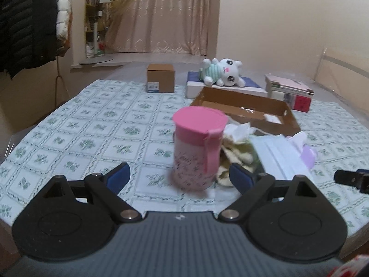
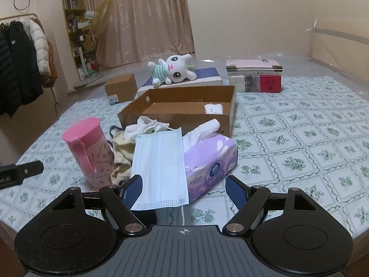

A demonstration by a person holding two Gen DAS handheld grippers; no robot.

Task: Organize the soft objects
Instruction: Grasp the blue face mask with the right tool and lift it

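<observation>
Pale-blue face mask lies draped over the tissue pack on the desk, before the cardboard tray, likely its destination. Right gripper fingers spread around the mask's near edge, not pinching. Left gripper fingers spread, empty, facing the pink cup.

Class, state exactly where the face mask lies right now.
In the right wrist view the face mask lies low and centre, draped over the tissue pack's left side, right of the pink cup.
</observation>
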